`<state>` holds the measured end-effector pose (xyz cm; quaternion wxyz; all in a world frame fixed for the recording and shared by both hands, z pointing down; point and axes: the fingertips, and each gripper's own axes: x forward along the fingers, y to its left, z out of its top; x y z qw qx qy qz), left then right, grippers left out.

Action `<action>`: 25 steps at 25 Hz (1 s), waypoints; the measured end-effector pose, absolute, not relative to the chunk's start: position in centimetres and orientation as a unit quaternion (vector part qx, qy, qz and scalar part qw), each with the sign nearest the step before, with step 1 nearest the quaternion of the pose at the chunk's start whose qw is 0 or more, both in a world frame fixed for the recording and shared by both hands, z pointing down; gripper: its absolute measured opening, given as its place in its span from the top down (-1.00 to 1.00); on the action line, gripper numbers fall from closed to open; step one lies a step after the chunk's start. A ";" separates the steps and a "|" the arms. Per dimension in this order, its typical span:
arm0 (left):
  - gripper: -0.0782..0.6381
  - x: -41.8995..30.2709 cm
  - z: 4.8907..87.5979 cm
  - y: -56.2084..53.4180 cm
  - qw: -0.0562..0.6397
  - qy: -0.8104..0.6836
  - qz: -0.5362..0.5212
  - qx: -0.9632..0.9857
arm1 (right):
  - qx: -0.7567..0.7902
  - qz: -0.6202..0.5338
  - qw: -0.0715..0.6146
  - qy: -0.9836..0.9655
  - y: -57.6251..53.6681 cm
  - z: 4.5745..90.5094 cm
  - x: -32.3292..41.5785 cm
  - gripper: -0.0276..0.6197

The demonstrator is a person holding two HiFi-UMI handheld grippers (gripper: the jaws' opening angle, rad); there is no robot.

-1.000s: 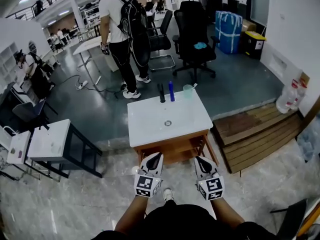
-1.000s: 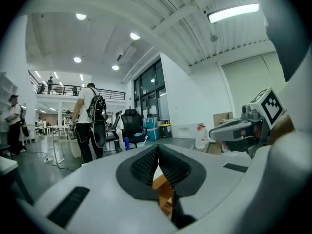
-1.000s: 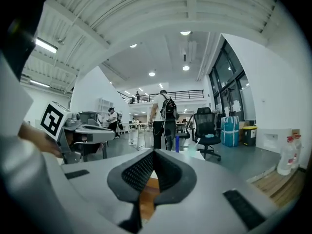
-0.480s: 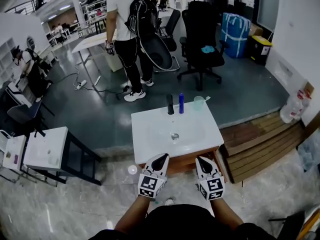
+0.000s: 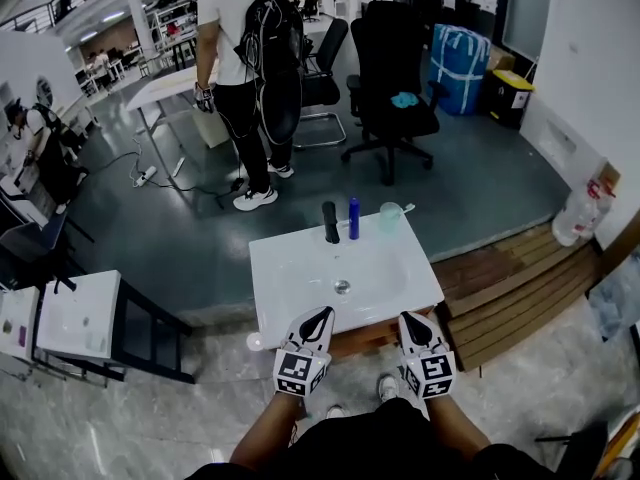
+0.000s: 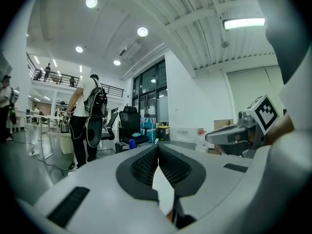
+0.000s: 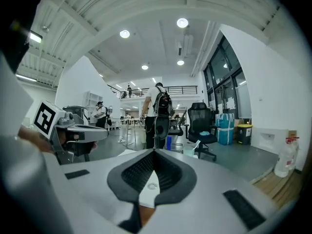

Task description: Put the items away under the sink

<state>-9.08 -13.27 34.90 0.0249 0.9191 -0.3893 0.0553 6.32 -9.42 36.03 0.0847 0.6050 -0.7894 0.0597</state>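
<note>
both grippers are held low and side by side at the near edge of the sink. the left gripper [image 5: 321,315] is seen with its jaws pressed together, nothing pinched. same story for the right gripper [image 5: 411,321], pads flat on each other and empty. just past the tips, the white sink top [image 5: 290,278] is spread out with its drain [image 5: 342,287] in the middle, and a strip of the wooden cabinet [image 5: 366,339] is glimpsed under it. the items are lined up upright along the far rim: a black bottle [image 5: 330,223], a blue bottle [image 5: 354,218] just beside it, then a clear cup [image 5: 389,217]. further back, a black office chair [image 5: 392,63] and a person with a backpack [image 5: 245,48] are seen on the grey floor.
</note>
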 end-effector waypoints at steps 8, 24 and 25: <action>0.72 -5.1 36.4 -18.9 0.036 -0.410 0.082 0.908 | 0.579 0.059 0.089 -0.809 -16.3 37.0 9.8 0.86; 0.72 1.4 39.1 -28.6 0.051 -0.485 0.111 0.866 | 0.500 0.075 0.124 -0.854 -25.9 41.2 16.2 0.86; 0.72 1.5 39.2 -28.9 0.053 -0.491 0.111 0.862 | 0.492 0.070 0.129 -0.858 -26.2 41.4 16.4 0.86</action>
